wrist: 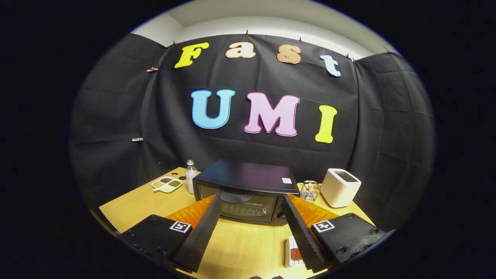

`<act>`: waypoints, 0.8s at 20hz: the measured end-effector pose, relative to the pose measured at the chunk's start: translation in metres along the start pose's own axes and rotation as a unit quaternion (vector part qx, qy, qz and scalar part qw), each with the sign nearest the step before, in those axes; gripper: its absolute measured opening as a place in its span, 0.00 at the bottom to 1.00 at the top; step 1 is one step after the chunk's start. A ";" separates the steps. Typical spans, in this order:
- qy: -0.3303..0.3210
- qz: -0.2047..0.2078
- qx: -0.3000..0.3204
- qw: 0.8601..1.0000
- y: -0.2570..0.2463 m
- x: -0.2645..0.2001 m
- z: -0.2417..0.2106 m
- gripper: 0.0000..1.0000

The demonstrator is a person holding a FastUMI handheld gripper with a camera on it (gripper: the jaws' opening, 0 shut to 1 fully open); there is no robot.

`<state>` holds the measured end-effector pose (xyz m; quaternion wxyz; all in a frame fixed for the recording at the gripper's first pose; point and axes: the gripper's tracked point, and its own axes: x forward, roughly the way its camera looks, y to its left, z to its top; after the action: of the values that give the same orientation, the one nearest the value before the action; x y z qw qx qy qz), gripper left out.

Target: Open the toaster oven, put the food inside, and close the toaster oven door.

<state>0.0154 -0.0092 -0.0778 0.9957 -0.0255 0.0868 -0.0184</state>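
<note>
The gripper (250, 228) hangs above the near part of the wooden table (131, 205), its fingers spread wide with nothing between them but bare tabletop; both tips reach toward the front of the toaster oven (246, 190), which sits just beyond them, near the middle of the table; its glass door is shut, and a rack shows dimly through the glass; the handle along the door's top is hard to make out.

A small white tray of food (293, 252) lies on the near right of the table, close under the right finger, which covers part of it; a reddish-brown piece rests in it, though what kind of food it is cannot be told.

Left of the oven stands a clear bottle (190, 175), just beside the oven's left wall; farther left lies a white divided dish (167, 184) with small heaps in its sections, near the table's far left edge.

Right of the oven a small wire holder (310, 190) sits close to it, its contents too small to read; beyond that stands a white toaster (340, 186), near the table's far right edge.

Open tabletop lies between the fingers and the oven door, and to the near left; the table's near edge is cut off beneath the gripper.
</note>
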 end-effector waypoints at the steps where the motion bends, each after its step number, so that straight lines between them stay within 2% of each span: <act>1: 0.006 0.001 0.002 1.000 0.001 0.008 -0.004 0.98; 10: 0.061 0.013 0.026 0.998 0.031 0.097 -0.033 0.98; 16: 0.094 0.000 0.043 0.995 0.046 0.147 -0.059 0.98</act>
<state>0.1508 0.0278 -0.1640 0.9834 0.0196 0.1787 -0.0241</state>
